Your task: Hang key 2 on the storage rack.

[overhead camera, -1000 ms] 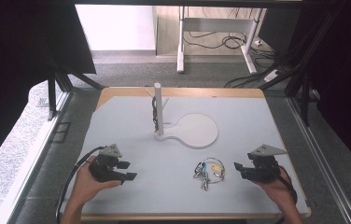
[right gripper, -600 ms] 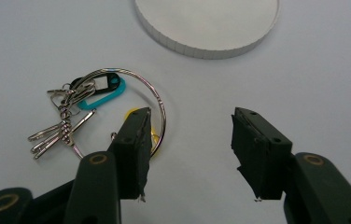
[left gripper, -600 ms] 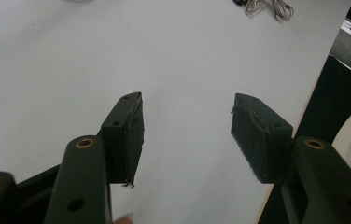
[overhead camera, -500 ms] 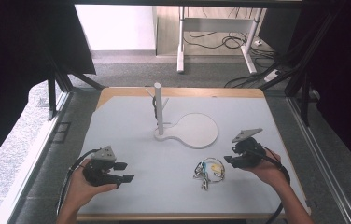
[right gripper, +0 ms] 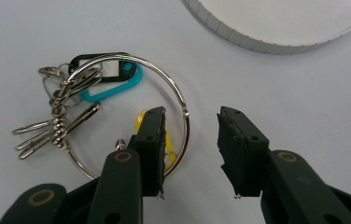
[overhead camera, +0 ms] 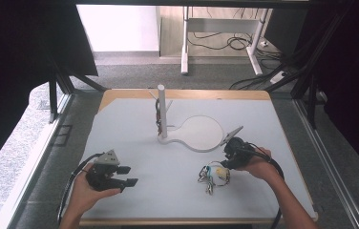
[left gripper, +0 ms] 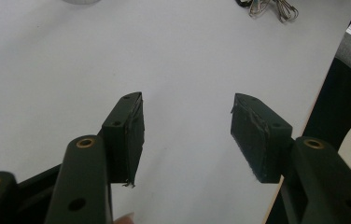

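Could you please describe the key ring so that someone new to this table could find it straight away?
On the white table, look on the near side of the round white stand base. The key ring lies there, its wire between the right tongs: one large wire loop carrying teal and yellow tags and small metal keys.

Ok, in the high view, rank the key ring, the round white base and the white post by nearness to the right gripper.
From the right gripper:
1. Key ring, just to its left, at the jaws.
2. Round white base, behind it.
3. White post, farthest, back left.
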A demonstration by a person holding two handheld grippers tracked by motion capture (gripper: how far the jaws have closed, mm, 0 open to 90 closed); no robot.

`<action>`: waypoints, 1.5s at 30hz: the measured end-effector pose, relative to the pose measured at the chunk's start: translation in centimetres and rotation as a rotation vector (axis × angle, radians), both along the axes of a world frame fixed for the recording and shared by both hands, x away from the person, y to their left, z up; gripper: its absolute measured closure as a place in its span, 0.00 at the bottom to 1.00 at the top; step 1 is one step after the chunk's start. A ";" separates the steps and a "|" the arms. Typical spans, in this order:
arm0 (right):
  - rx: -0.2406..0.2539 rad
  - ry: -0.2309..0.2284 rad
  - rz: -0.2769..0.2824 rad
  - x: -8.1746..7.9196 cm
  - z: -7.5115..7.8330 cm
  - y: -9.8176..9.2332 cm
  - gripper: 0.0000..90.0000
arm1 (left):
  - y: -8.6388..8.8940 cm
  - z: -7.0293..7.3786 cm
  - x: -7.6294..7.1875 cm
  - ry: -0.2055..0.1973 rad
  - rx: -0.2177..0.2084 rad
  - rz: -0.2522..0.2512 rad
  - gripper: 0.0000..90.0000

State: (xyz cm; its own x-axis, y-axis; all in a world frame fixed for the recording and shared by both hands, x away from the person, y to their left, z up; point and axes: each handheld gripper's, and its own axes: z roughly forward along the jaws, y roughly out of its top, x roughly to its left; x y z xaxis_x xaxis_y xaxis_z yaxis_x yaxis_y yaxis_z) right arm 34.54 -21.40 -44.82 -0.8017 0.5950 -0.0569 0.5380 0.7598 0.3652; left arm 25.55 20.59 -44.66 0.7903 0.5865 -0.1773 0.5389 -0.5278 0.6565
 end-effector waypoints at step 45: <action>-0.110 0.181 0.048 1.7 -0.5 0.9 0.97 | 1.1 -0.9 0.3 0.024 -0.044 0.030 0.50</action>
